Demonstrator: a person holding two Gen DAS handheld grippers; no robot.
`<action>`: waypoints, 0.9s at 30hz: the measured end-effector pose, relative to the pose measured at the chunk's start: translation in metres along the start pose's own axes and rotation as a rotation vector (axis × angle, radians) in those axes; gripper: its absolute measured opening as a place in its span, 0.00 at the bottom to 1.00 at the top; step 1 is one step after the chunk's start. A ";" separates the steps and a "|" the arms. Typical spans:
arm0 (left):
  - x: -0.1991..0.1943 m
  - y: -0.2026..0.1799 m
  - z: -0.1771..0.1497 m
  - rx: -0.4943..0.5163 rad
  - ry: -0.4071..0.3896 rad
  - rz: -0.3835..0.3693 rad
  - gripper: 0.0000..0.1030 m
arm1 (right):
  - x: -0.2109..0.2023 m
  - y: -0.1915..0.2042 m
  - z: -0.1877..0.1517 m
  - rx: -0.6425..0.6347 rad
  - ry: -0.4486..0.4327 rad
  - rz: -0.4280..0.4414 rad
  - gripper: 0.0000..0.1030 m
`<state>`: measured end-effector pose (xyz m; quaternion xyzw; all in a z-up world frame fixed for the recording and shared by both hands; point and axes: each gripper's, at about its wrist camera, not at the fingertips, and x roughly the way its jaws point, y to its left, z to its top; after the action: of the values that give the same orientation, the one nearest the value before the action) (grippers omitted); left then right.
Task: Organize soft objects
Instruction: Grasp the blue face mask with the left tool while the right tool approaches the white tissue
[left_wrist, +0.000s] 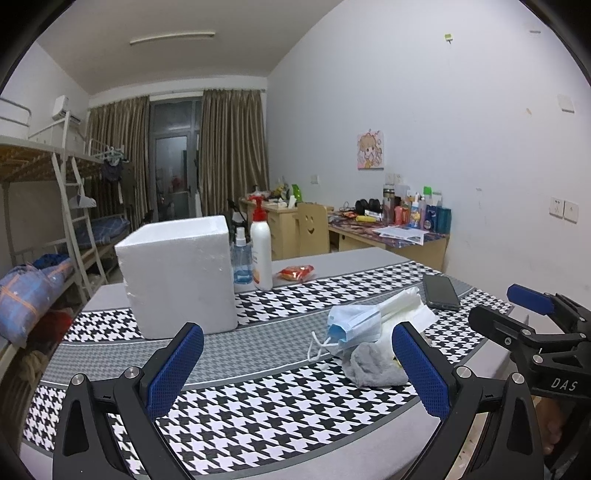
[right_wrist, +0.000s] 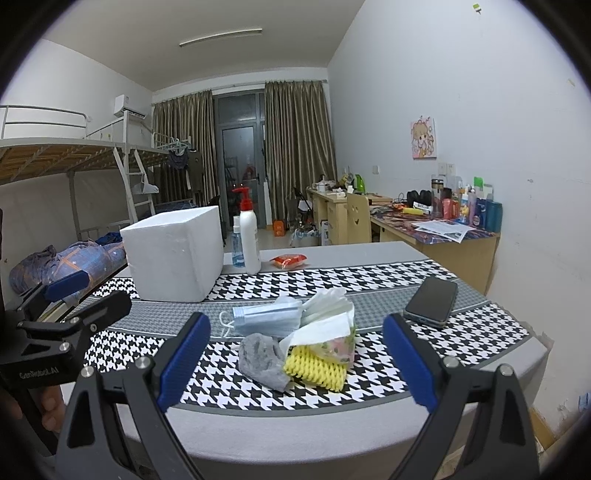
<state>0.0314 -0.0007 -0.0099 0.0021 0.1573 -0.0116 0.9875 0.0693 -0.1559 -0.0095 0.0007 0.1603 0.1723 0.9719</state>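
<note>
Left wrist: yellow foam net (right_wrist: 316, 369) hidden, claw (left_wrist: 299, 369) empty

White foam box (right_wrist: 173, 254); black-and-white houndstooth cloth (right_wrist: 369, 280) banded with finer grey check, laid on a grey table (right_wrist: 295, 439). Pale blue face masks (right_wrist: 267, 319); white tissues (right_wrist: 328, 302); grey sock (right_wrist: 260, 356); yellow foam net (right_wrist: 314, 369); floral-printed packet (right_wrist: 341, 345) in pink and green. Black phone (right_wrist: 432, 301). White pump bottle (right_wrist: 249, 236) with red head; clear blue spray bottle (right_wrist: 237, 247); red snack packet (right_wrist: 289, 261). Both grippers black with blue pads: left gripper (left_wrist: 297, 369), right gripper (right_wrist: 295, 362).
</note>
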 end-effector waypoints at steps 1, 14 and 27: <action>0.002 -0.001 0.000 0.002 0.003 -0.002 0.99 | 0.002 -0.001 0.000 0.003 0.005 0.000 0.94; 0.043 -0.010 0.008 0.030 0.067 -0.047 0.99 | 0.034 -0.020 0.001 0.027 0.070 -0.009 0.94; 0.077 -0.016 0.011 0.031 0.140 -0.103 0.99 | 0.060 -0.032 0.003 0.033 0.133 -0.022 0.94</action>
<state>0.1077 -0.0187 -0.0238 0.0104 0.2259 -0.0647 0.9720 0.1341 -0.1659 -0.0271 0.0036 0.2273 0.1584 0.9608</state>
